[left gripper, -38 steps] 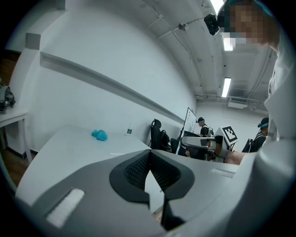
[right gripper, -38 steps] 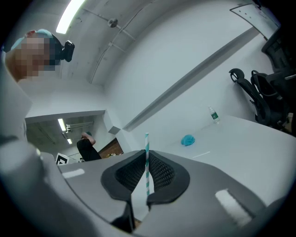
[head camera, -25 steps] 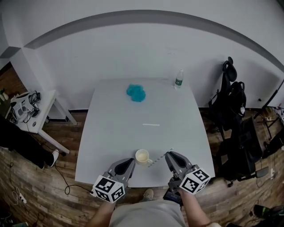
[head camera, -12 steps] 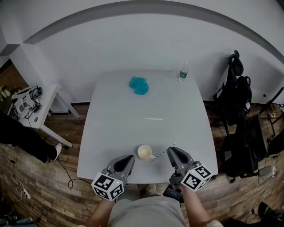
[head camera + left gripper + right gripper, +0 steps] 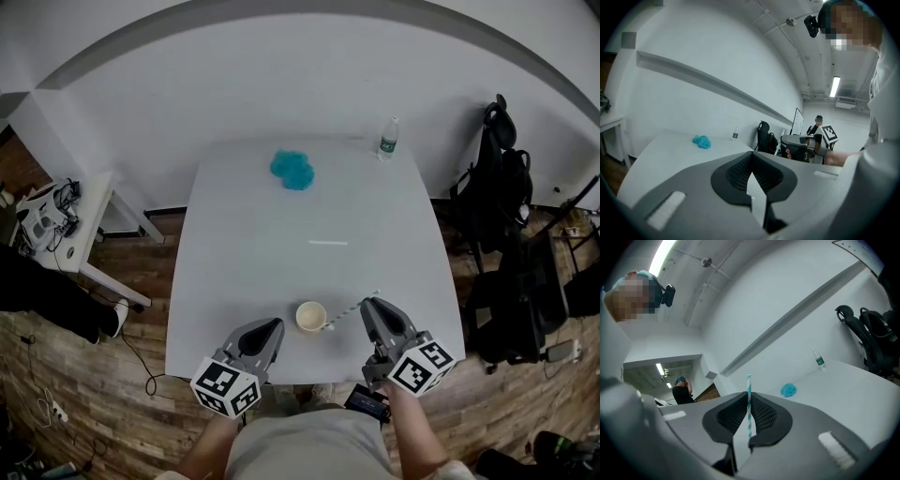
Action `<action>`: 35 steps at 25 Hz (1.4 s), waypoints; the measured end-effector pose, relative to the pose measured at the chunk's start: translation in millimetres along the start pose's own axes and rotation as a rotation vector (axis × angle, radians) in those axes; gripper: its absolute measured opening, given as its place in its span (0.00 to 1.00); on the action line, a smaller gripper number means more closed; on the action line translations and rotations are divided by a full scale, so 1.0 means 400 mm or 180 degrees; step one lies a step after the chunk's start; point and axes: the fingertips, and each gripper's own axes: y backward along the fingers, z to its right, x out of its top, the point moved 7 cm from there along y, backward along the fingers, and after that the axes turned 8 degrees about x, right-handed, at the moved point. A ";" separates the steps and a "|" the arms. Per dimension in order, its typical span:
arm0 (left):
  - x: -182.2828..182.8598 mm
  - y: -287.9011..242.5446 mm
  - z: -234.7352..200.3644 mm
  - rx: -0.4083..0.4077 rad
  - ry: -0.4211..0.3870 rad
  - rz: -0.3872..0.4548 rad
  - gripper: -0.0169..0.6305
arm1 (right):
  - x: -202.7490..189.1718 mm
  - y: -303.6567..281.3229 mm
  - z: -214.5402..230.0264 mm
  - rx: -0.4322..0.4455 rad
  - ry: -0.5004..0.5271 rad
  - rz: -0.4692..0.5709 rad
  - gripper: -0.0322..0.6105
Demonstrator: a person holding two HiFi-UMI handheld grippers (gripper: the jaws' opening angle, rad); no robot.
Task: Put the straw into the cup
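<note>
Blue cloth (image 5: 292,170) and bottle (image 5: 388,138) at table's (image 5: 234,272) far edge, white straw (image 5: 328,243) flat mid-table, cup (image 5: 311,316) near front edge, right gripper (image 5: 371,306) pinching striped straw (image 5: 354,307), long axis slanting from jaws toward cup, end by rim, left gripper (image 5: 271,327) pressed together, empty, near cup.

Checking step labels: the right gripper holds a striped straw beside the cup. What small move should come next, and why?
Probably shift the teal-and-white striped paper straw slightly left, over the opening of the cream paper cup, then lower it. The right gripper is shut on the straw, and the straw's free end appears to sit just outside the cup's right rim, not yet inside.
</note>
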 end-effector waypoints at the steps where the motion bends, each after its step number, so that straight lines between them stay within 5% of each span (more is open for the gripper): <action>1: 0.000 -0.002 -0.006 -0.0005 0.0004 -0.0001 0.05 | 0.000 -0.006 0.000 -0.0006 0.0008 0.0001 0.10; 35: -0.052 -0.075 -0.099 -0.0035 0.0169 -0.0230 0.05 | -0.048 -0.093 0.070 -0.0173 -0.0137 -0.0116 0.10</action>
